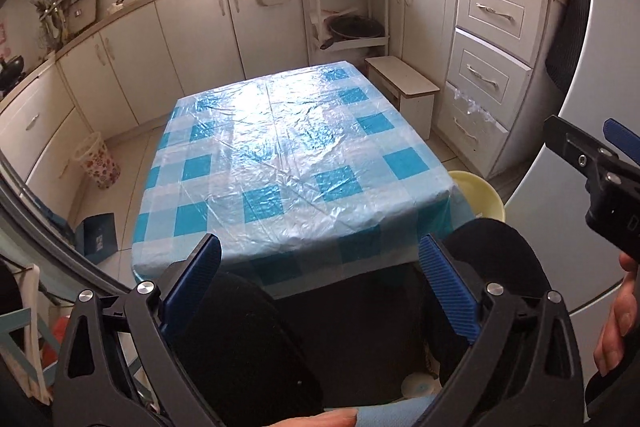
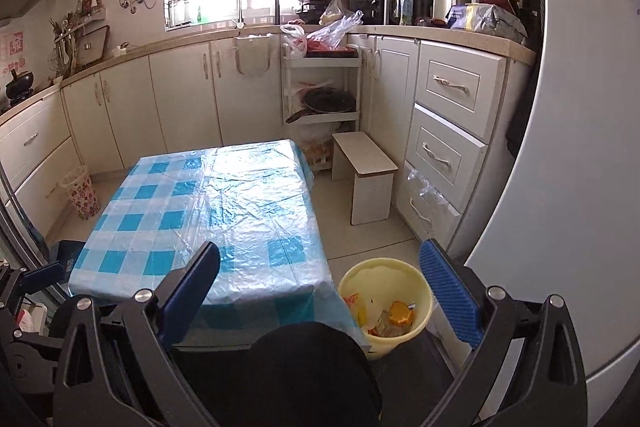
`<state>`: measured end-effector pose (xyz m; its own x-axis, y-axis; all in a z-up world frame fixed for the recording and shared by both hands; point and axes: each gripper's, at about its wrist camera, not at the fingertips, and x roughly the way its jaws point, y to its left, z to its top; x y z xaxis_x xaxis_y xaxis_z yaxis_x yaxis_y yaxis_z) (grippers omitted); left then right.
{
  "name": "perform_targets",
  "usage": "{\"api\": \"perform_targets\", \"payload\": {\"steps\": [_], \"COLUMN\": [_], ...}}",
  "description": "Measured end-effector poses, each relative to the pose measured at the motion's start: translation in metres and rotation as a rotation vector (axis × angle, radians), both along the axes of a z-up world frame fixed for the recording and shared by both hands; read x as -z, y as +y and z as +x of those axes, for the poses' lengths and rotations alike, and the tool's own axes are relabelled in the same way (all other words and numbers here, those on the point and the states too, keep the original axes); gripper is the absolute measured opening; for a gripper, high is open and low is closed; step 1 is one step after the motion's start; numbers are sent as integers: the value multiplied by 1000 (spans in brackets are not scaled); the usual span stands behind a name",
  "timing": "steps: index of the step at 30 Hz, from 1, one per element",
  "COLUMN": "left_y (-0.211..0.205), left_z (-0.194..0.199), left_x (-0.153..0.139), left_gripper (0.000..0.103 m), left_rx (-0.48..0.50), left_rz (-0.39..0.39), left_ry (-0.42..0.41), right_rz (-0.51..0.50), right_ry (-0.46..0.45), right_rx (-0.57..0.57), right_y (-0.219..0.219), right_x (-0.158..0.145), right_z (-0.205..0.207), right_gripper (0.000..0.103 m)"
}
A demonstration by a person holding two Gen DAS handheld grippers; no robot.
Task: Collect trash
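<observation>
A yellow bucket (image 2: 386, 303) stands on the floor at the table's near right corner and holds several pieces of trash, among them an orange wrapper (image 2: 401, 313). Only its rim shows in the left wrist view (image 1: 478, 197). The table (image 1: 288, 163) wears a blue checked cloth under clear plastic; it also shows in the right wrist view (image 2: 208, 211). My left gripper (image 1: 320, 283) is open and empty, held back from the table's near edge. My right gripper (image 2: 320, 291) is open and empty, above the table's near right corner and beside the bucket.
A small white stool (image 2: 366, 177) stands right of the table. A flowered wastebasket (image 2: 80, 193) stands on the floor at the left. White cabinets (image 2: 180, 99) and drawers (image 2: 448, 131) ring the room. A white fridge (image 2: 568, 147) is close on the right. My dark-clad knees sit low in both views.
</observation>
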<state>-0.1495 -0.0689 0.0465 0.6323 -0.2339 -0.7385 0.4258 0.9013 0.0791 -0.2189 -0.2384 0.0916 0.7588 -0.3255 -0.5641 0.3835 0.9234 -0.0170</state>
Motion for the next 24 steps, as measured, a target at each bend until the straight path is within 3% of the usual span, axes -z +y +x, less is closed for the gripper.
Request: {"api": "perform_targets", "payload": {"steps": [9, 24], "left_y": [14, 12], "left_z": [-33, -49], "left_x": [-11, -24], "left_gripper": [95, 95], "left_rx": [-8, -29], "left_rz": [-8, 17], "left_ry": [-31, -72], "right_rz": [17, 8], "right_ry": [28, 8], "right_rx": [51, 52], "right_y": [14, 22], "right_x": [13, 10], "right_z": [-45, -55], "right_gripper": [96, 96]}}
